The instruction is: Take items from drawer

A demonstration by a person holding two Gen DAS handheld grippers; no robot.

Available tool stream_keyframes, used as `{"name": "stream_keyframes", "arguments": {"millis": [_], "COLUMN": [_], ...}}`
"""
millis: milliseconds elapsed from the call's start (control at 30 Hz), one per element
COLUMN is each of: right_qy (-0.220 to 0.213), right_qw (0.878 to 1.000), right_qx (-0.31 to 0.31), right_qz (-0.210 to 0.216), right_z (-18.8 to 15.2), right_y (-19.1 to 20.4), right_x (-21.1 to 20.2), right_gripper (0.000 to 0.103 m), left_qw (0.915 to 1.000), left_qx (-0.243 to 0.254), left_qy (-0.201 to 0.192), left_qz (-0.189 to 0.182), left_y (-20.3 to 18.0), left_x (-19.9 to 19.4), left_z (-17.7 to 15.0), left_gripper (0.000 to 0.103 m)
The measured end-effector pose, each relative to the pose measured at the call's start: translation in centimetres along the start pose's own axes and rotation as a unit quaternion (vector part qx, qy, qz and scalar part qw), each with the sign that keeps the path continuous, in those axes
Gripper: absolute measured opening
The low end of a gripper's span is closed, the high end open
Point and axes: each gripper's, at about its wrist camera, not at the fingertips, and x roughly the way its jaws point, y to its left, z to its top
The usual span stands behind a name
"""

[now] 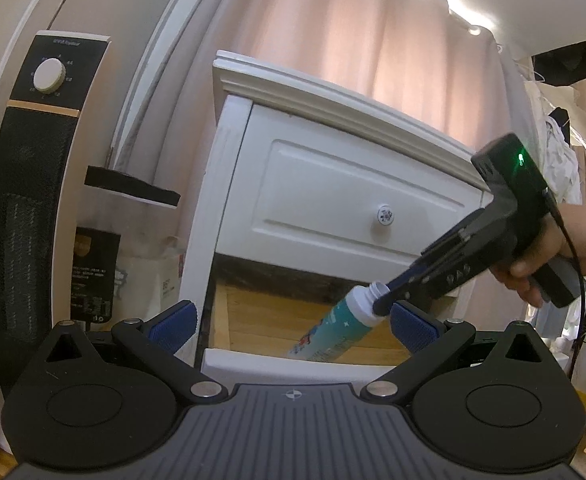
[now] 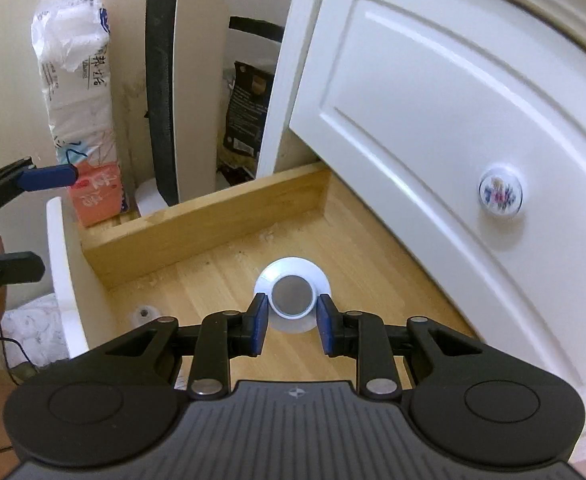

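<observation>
Right wrist view: right gripper (image 2: 291, 320) fingers are closed on the white neck of the teal bottle (image 1: 335, 330), held tilted over the open wooden drawer (image 2: 197, 220) at frame centre. Left gripper (image 1: 291, 320) fingers are spread apart, empty.

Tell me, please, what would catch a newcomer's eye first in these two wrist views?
Probably the teal bottle tilted up out of the open wooden drawer, its white neck pinched by the right gripper. Next, the closed white drawer front above, with its flowered knob. The left gripper hangs open in front of the drawer, holding nothing.
</observation>
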Motion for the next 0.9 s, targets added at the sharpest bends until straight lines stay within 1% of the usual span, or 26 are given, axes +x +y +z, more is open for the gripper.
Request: {"name": "stream_keyframes", "arguments": {"millis": [133,300,433,500,667,800,900], "right_qy": [0.017,0.028,0.048,0.06,0.058,0.056,0.052], "right_qw": [1.0,0.999,0.998,0.997,0.998,0.998,0.998], "right_qx": [-0.018,-0.027,-0.039,-0.04,-0.038,-0.042,-0.038], "right_qz": [-0.007,0.009,-0.002,0.0,0.0,-0.004,0.0], "right_z": [0.7,1.8,2.7,2.8,3.6,4.5,4.8], "right_y": [0.3,0.2,0.3,0.2,-0.2,-0.5,-0.7], "right_x": [0.5,0.7,0.7,0.8,0.9,1.6,2.8], "right_gripper": [0.026,0.026,0.026,0.026,0.026,0.026,0.026], "left_qw": [1.0,1.0,0.9999,0.9998,0.9997,0.9998,0.9998], "left_qx": [0.001,0.001,-0.002,-0.008,-0.013,-0.008,-0.008], "left_qy": [-0.006,-0.008,-0.01,-0.012,-0.021,-0.018,-0.015], "left_qz": [0.003,0.004,0.008,0.01,0.007,0.007,0.011], "left_y": [0.2,0.3,0.5,0.7,0.6,0.6,0.7], "left_x": [-0.1,-0.1,-0.3,-0.3,-0.5,-0.4,-0.4], "left_z": [0.2,0.3,0.2,0.2,0.3,0.2,0.1], "left_gripper": [0.103,0.103,0.103,0.103,0.103,0.103,0.103]}}
